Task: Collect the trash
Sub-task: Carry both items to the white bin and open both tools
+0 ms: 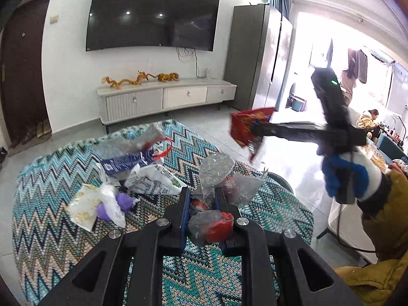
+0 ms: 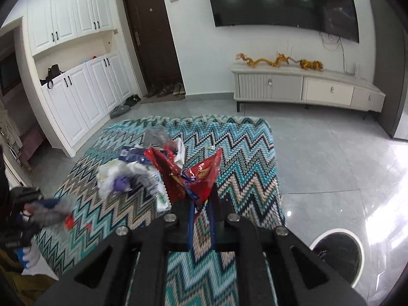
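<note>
My left gripper (image 1: 202, 196) is shut on a crumpled clear plastic wrapper (image 1: 214, 176) with red scraps inside, lifted above the zigzag-cloth table (image 1: 51, 229). My right gripper (image 2: 201, 191) is shut on a red snack bag (image 2: 196, 173), also held above the table; from the left wrist view that right gripper (image 1: 257, 130) and its red bag (image 1: 248, 127) hang off the table's right side. More trash lies in a pile: a blue carton (image 1: 127, 163), a white printed bag (image 1: 153, 181), a purple glove (image 1: 125, 201) and a yellow-patterned wrapper (image 1: 84, 204).
A round white-rimmed bin (image 2: 339, 255) stands on the tiled floor right of the table. A TV cabinet (image 2: 306, 86) with golden dragon figures lines the far wall under a wall TV. A grey fridge (image 1: 255, 58) stands right of it. A person sits at the far right (image 1: 367, 121).
</note>
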